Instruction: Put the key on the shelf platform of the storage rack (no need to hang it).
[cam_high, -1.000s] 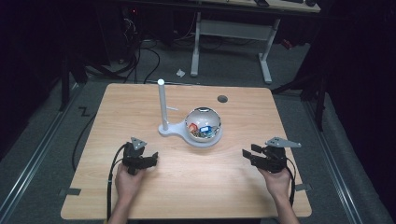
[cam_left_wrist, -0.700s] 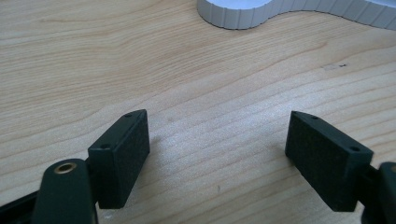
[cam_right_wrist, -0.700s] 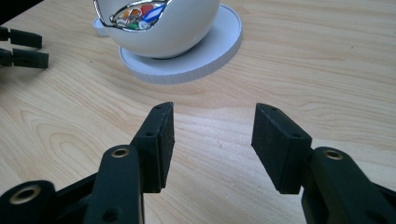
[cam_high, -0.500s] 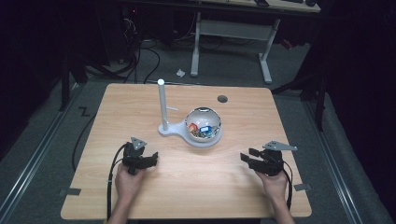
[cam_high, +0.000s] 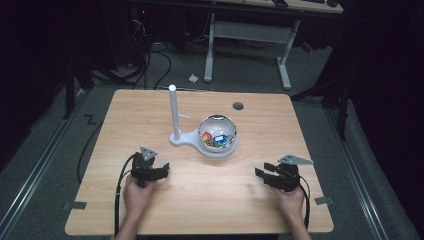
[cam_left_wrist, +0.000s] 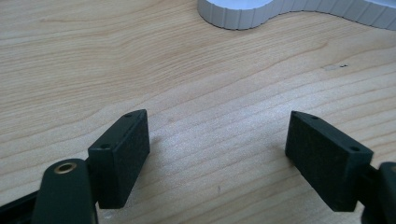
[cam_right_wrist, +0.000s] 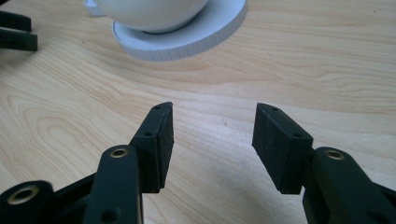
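Resting low on the table (cam_high: 200, 200), the left gripper (cam_high: 156, 173) and right gripper (cam_high: 265, 174) both had jaws spread on nothing. At frame centre, the bowl (cam_high: 218, 133) on its white stand (cam_high: 176, 139) sat untouched, so the work looked unstarted.

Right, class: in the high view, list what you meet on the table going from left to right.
Left tool → white post on its stand → bowl of small coloured items → right tool.
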